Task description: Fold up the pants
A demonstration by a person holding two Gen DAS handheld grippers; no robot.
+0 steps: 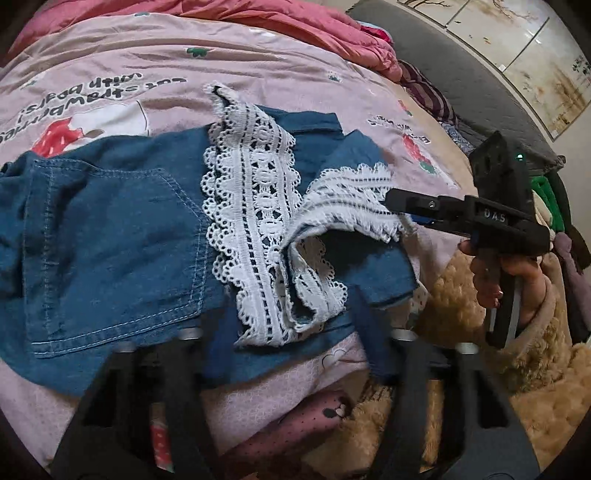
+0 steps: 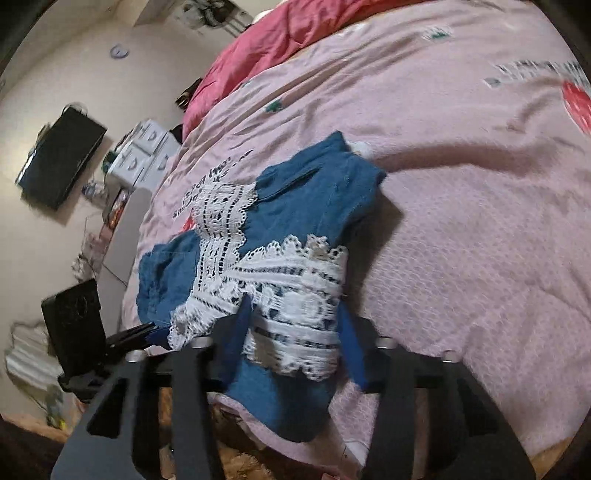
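Observation:
Blue denim pants [image 1: 110, 229] with white lace hems [image 1: 258, 184] lie on a pink bedspread [image 1: 258, 55]. In the left wrist view my left gripper [image 1: 291, 325] is at the near edge of the cloth, with denim and lace pinched between its blue pads. My right gripper [image 1: 391, 201] comes in from the right, shut on a lace hem that it holds raised off the bed. In the right wrist view that lace [image 2: 295, 295] runs between the right gripper's [image 2: 295, 332] fingers, and the pants [image 2: 314, 192] stretch away behind. The left gripper [image 2: 151, 332] touches the cloth's left edge.
A person's hand [image 1: 517, 280] holds the right gripper. A red quilt [image 1: 258, 14] lies at the far end of the bed. Folded pink clothes [image 1: 295, 424] and tan fluffy fabric [image 1: 480, 369] sit near me. Beyond the bed's edge are white boxes [image 2: 144, 151] and a black screen [image 2: 59, 158].

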